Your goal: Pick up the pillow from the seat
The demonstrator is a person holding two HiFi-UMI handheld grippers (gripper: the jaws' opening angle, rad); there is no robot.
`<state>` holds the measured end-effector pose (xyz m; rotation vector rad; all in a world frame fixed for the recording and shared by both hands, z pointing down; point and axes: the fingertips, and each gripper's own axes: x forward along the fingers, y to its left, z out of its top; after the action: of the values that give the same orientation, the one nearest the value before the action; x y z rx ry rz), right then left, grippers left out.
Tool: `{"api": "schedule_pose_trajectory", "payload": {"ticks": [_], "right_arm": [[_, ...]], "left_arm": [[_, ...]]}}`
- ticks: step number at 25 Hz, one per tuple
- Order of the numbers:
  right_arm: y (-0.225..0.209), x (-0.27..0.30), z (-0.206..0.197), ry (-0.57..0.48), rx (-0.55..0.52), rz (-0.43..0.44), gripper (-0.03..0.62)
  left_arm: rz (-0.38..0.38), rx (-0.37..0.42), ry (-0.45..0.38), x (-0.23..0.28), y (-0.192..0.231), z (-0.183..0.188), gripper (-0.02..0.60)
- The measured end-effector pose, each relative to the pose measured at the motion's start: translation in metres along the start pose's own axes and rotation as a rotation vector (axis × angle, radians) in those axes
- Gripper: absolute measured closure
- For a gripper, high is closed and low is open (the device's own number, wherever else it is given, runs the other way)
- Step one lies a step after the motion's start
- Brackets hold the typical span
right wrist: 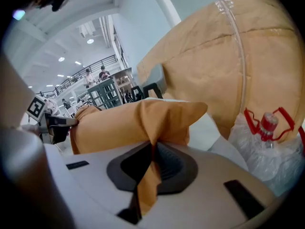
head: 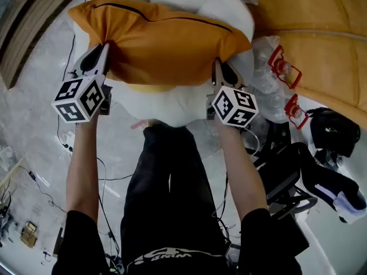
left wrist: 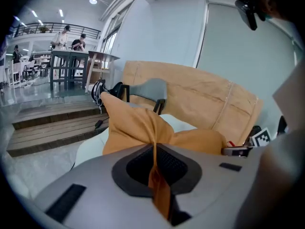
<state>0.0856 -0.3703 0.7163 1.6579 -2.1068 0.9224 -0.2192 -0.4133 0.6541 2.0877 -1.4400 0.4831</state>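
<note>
Both corners gripped, lift not yet made

Left hand-held gripper point(head: 105, 49) and right hand-held gripper point(head: 218, 67) are each clamped on a near corner of the orange pillow point(head: 163, 39), with fabric bunched between the jaws. The pillow appears to lie on the white seat point(head: 232, 10), so grasping looks done and raising remains.

The pillow point(head: 166, 44) is orange and plump, with a dark zip line near its far edge. It stretches left to right over the white seat point(head: 172, 105). Its cloth bunches at both near corners, where the left gripper point(head: 106, 47) and right gripper point(head: 218, 67) pinch it.
</note>
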Motion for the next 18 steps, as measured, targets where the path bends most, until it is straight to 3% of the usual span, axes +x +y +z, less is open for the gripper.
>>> {"api": "schedule_pose_trajectory", "payload": {"ticks": [9, 18], "right_arm": [[0.048, -0.114, 0.144, -0.156, -0.090, 0.025, 0.549], [0.102, -0.241, 0.242, -0.269, -0.177, 0.123, 0.549]], "left_arm": [[-0.017, -0.019, -0.117, -0.114, -0.047, 0.119, 0.555], [-0.045, 0.059, -0.224, -0.244, -0.100, 0.217, 0.557]]}}
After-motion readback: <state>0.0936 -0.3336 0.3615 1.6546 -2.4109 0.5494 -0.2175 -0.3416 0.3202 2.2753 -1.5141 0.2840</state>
